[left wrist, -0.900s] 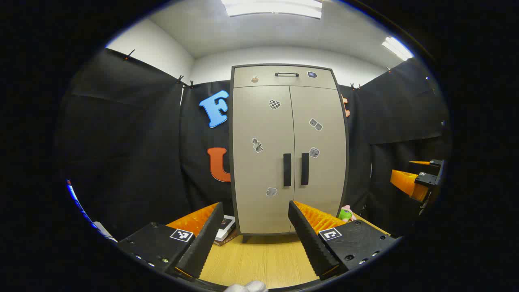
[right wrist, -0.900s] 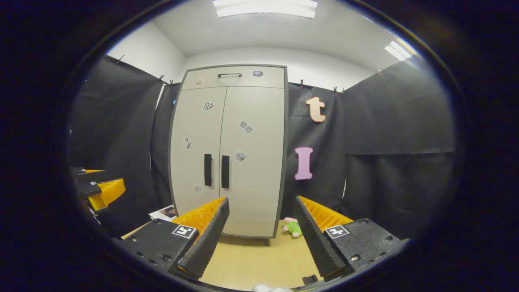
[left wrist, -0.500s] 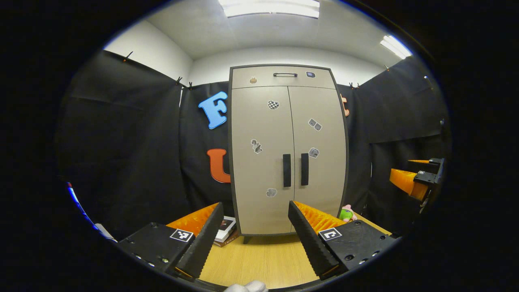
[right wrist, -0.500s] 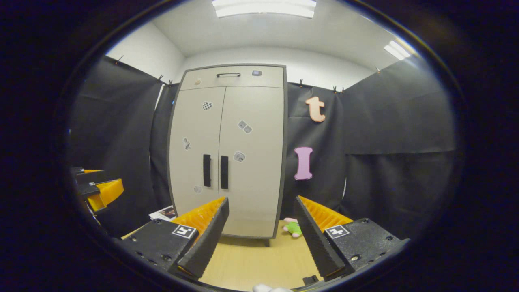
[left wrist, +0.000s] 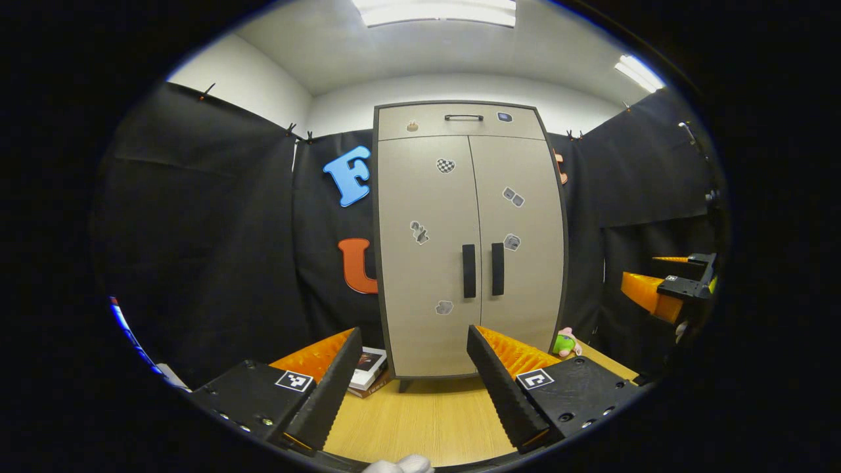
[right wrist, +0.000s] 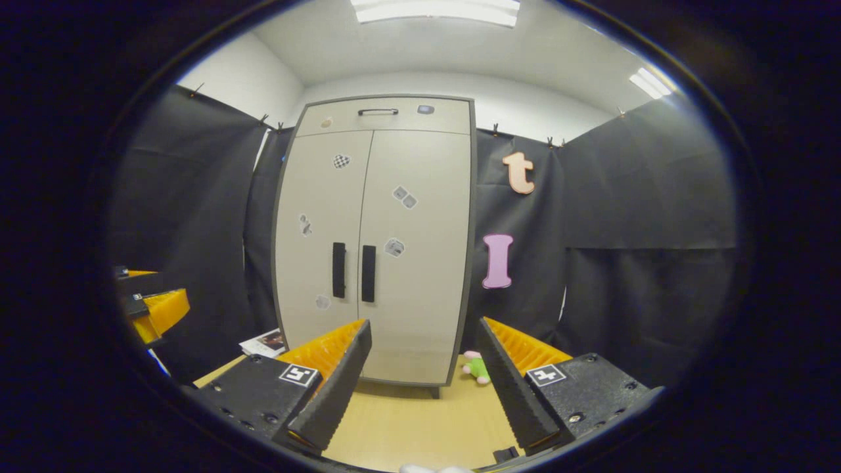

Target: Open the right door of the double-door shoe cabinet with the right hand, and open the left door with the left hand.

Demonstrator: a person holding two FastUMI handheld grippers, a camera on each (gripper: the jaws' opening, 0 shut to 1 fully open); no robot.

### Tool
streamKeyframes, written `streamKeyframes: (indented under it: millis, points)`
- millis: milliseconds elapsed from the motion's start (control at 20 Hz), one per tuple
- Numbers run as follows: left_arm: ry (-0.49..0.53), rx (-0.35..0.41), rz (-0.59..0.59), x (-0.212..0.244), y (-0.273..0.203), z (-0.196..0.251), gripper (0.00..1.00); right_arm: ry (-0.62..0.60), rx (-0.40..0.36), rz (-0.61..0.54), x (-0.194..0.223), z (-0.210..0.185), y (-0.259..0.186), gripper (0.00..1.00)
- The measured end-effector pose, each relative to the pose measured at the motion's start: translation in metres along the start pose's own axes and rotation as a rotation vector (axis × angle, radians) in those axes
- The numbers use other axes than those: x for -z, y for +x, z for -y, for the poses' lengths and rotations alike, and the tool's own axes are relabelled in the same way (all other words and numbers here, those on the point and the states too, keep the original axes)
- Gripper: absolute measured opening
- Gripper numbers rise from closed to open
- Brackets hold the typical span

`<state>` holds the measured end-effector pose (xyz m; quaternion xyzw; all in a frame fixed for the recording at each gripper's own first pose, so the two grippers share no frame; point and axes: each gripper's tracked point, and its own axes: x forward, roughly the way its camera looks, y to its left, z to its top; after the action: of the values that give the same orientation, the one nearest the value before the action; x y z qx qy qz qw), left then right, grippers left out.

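Seen ahead of the left hand-held gripper [left wrist: 410, 387], released with fingers spread and grasping nothing: the shoe cabinet [left wrist: 470, 240] standing upright on the wooden bench [left wrist: 427, 420], left door [left wrist: 427, 249] and right door [left wrist: 522, 236] both closed, two black handles [left wrist: 468, 270] side by side at the seam, well apart from the fingertips. Likewise released and empty, the right hand-held gripper [right wrist: 424, 387], facing the same cabinet [right wrist: 374, 236] from farther right. Beyond the fingers, books [left wrist: 366, 373] at the cabinet's left foot and a small plush toy [right wrist: 474, 366] at its right
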<state>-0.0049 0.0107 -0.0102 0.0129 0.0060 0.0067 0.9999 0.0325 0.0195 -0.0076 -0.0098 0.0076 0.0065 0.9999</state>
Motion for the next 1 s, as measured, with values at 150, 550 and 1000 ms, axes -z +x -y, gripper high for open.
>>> streamKeyframes:
  millis: [150,550,1000]
  points:
    - [0.018,-0.025,0.002,0.004,-0.008,-0.013,0.96,-0.004,-0.003,0.014,-0.002,-0.014,0.025,1.00]
    - [-0.002,-0.124,-0.052,0.024,-0.028,-0.047,0.96,0.037,-0.047,0.025,-0.008,-0.071,0.134,1.00]
    - [-0.037,-0.263,-0.085,0.029,-0.029,-0.063,0.96,0.052,-0.047,-0.028,0.000,-0.101,0.274,0.88]
